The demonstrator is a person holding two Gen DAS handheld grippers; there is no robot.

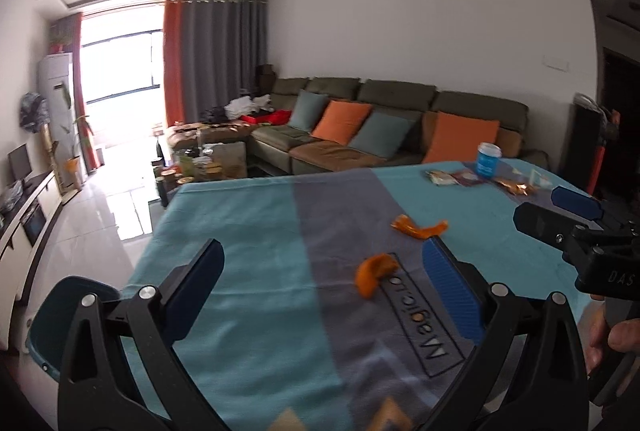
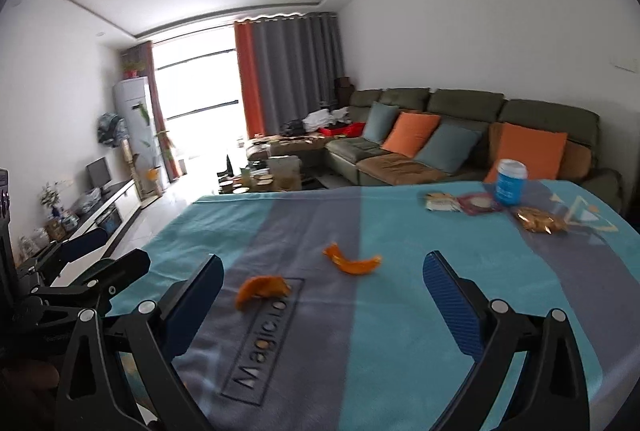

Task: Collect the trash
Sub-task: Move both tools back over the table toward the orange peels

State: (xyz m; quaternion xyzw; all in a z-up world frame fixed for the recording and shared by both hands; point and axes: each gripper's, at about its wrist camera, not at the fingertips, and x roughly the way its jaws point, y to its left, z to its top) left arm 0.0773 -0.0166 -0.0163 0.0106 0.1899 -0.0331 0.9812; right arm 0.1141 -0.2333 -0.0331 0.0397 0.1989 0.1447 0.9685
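Two pieces of orange peel lie on the teal and grey tablecloth (image 1: 248, 231): a near peel (image 1: 376, 273) (image 2: 262, 289) and a far curled peel (image 1: 418, 227) (image 2: 352, 261). At the table's far right lie snack wrappers (image 1: 456, 178) (image 2: 460, 202), a gold wrapper (image 1: 516, 187) (image 2: 538, 219) and a blue cup (image 1: 488, 159) (image 2: 510, 182). My left gripper (image 1: 324, 271) is open above the table, the near peel between its fingers' line. My right gripper (image 2: 324, 283) is open and empty, above both peels. It shows in the left wrist view (image 1: 560, 215).
A teal bin (image 1: 60, 315) stands below the table's left edge. Beyond the table are a sofa (image 1: 400, 123) with cushions, a cluttered coffee table (image 1: 200, 159) and a TV cabinet (image 1: 28, 207) along the left wall.
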